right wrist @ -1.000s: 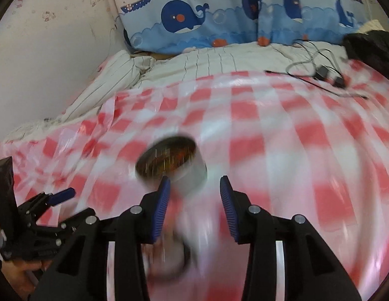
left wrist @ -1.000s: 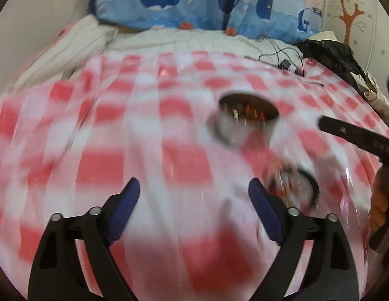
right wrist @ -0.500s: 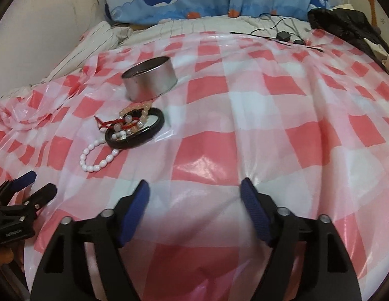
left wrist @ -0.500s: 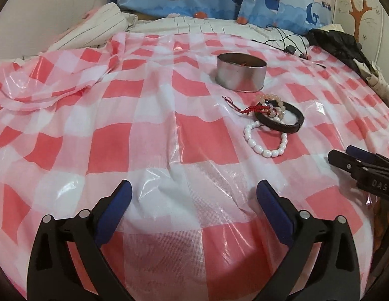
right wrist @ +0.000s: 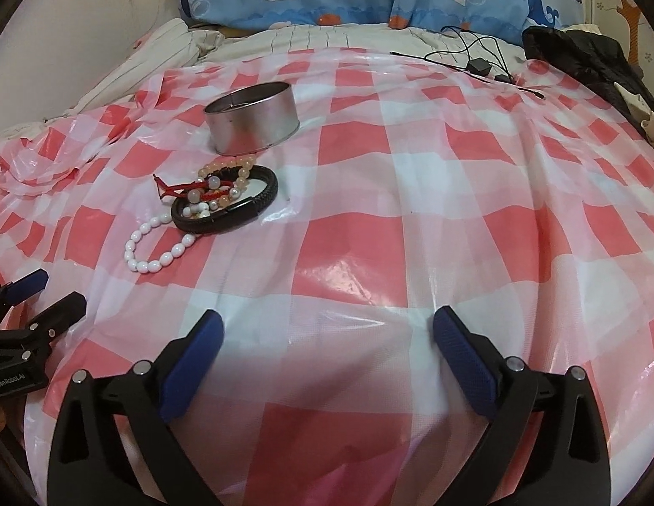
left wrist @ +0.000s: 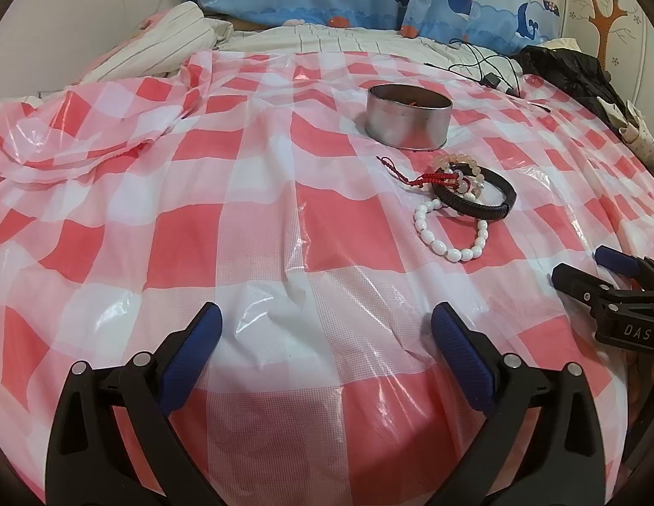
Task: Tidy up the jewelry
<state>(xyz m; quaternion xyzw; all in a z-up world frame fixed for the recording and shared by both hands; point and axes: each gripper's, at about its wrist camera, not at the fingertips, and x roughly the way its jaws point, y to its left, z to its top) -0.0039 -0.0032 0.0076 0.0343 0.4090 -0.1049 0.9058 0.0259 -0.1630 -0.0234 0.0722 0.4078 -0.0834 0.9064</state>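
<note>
While both grippers hover low over the checked cloth (left wrist: 259, 194), neither holds anything: the left gripper (left wrist: 327, 329) has its jaws spread wide, and the right gripper (right wrist: 328, 332) likewise. The jewelry lies in one small heap just in front of the tin (right wrist: 252, 117), near it but apart from it. A black band (right wrist: 225, 202) lies flat, partly on top of a white bead loop (right wrist: 156, 248); a peach bead loop (right wrist: 232, 173) and a red cord (right wrist: 179, 187) rest across the band's far side. All pieces look light. The band appears stiff enough to keep its ring shape, so a pinch across its rim at the clasp side should lift it cleanly. The bead loops are limp and probably slick; take one where a free arc lies clear of the others, such as the near curve of the white loop. Because the pieces overlap, lifting one may drag another. The glossy cloth may wrinkle under a low pinch.
</note>
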